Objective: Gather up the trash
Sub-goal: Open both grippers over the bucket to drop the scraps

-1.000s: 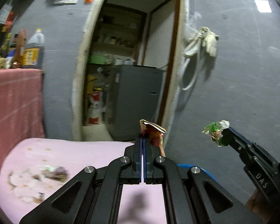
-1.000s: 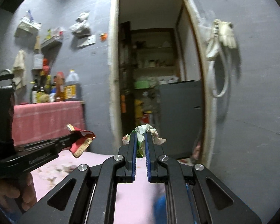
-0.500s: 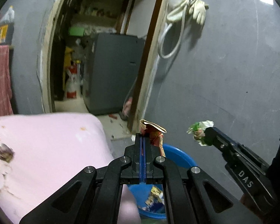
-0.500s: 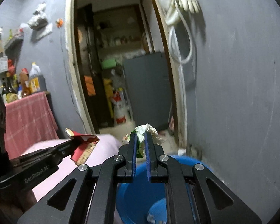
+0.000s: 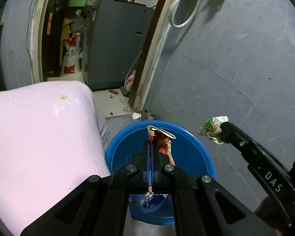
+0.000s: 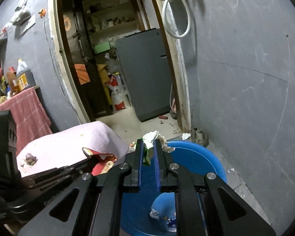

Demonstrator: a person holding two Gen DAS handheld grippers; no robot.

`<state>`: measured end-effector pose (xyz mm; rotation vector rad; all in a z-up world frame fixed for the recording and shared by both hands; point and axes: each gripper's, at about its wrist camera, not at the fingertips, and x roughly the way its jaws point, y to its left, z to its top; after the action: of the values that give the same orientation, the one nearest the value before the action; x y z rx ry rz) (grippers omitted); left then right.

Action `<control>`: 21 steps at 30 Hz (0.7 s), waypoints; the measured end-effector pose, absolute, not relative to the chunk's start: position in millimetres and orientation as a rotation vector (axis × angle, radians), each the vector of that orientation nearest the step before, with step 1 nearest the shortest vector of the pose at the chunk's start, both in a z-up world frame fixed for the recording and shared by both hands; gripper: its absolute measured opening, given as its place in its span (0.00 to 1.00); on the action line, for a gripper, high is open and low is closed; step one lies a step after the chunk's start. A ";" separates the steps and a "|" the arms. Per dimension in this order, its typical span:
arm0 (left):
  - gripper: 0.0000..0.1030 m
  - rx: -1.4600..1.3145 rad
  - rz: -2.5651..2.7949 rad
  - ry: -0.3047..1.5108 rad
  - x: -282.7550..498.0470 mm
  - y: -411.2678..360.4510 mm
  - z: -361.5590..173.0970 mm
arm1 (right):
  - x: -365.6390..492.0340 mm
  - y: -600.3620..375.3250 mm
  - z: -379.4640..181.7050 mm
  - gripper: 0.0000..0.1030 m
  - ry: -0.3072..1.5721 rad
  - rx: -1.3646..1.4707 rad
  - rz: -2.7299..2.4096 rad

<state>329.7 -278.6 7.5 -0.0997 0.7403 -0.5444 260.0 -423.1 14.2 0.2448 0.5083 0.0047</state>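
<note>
Blue plastic basin [image 5: 192, 155], plain, no pattern. Wrapper [image 5: 163, 139] red with tan-cream inner side and yellow patches. Crumpled wad [image 5: 212, 127] white with green and some pinkish spots. Gripper bodies black, pads [image 6: 156, 157] blue; white "DAS" lettering on the right gripper [image 5: 224, 131]. Tablecloth [image 5: 39, 129] at left pale pink with fine ribbed texture and a small yellowish stain. Far-left cloth [image 6: 29, 114] red-pink check. Walls [image 5: 236, 68] plain grey. Cabinet [image 6: 145, 72] in doorway dark grey. Sack [image 6: 118, 96] white and red.

The blue bucket's [image 5: 196, 157] bottom is largely hidden behind the fingers [image 5: 145, 153].
</note>
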 end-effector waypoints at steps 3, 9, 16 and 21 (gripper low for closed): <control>0.01 -0.088 -0.542 0.761 332.8 -280.9 0.7 | 263.7 -425.2 12.0 0.12 0.524 0.254 0.010; 0.19 -0.090 -0.531 0.770 335.6 -277.6 -1.5 | 266.4 -428.5 12.1 0.23 0.532 0.265 0.002; 0.27 -0.109 -0.509 0.741 330.9 -263.6 6.7 | 263.8 -432.1 15.3 0.26 0.506 0.273 -0.012; 0.51 -0.134 -0.460 0.666 322.4 -242.5 22.9 | 257.2 -428.9 24.5 0.48 0.443 0.276 -0.016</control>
<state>322.4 -242.5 22.9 -0.1345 0.6658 -0.4603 257.2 -428.9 24.5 0.2755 0.4430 -0.0159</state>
